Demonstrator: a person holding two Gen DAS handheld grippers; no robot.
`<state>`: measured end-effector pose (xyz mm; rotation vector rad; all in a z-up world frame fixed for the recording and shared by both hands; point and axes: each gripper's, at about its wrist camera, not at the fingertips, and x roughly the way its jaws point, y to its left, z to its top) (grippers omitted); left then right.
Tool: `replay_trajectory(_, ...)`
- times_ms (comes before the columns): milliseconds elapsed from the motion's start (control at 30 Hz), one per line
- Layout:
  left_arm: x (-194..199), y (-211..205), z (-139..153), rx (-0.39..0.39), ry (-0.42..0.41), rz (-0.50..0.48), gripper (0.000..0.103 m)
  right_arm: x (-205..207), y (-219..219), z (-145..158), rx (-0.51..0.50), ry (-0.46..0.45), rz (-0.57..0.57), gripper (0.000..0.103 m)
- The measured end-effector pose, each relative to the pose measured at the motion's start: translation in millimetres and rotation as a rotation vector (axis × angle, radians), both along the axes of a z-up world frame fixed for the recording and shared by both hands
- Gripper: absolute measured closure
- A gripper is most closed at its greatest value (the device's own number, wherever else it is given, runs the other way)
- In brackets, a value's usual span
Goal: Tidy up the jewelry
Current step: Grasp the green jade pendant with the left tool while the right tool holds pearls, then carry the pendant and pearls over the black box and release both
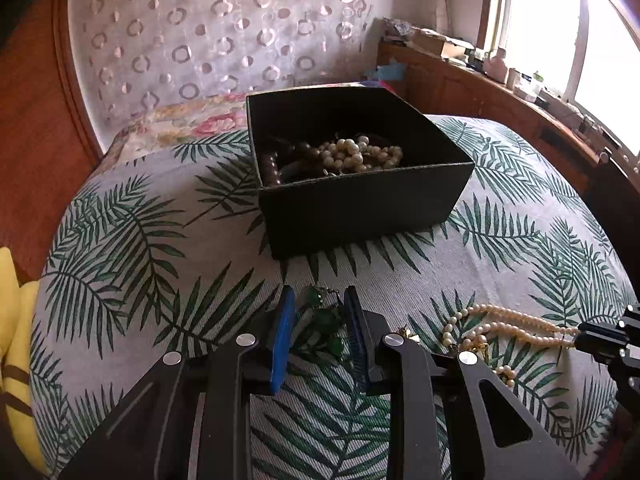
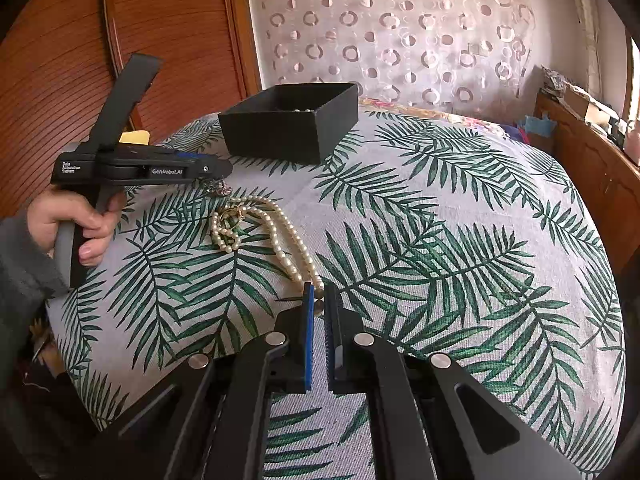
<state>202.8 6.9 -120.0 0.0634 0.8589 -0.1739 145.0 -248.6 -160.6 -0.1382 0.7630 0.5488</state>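
Pickup step: your left gripper narrow around green bead piece, grip unconfirmed. Right gripper clamps pearl necklace. Next: lift toward black box ahead.

Both wrist cams angled down, close – share black box

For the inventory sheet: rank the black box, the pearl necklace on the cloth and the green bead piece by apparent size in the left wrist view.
1. black box
2. pearl necklace, partly cut off
3. green bead piece, partly hidden between the jaws, so unsure
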Motion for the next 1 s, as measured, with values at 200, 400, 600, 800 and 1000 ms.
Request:
replay_trajectory(200,-7,1,1,-0.004,-0.005,-0.028,0.091,0,1,0,-0.001,0.002,0.002,0.097)
replay_trajectory(400,-17,11,13,-0.049,-0.025,-0.018,0.092,1,0,-1,0.001,0.009,0.003,0.097)
replay_trajectory(600,-30,16,41,-0.08,-0.09,-0.02,0.092,0,3,5,-0.018,-0.019,0.008,0.098)
replay_trajectory(800,-40,15,70,-0.088,-0.151,-0.035,0.092,3,7,40,0.003,-0.09,0.025,0.098)
replay_trajectory(1000,-43,14,90,-0.09,-0.19,-0.044,0.092,9,17,88,0.005,-0.185,0.062,0.098)
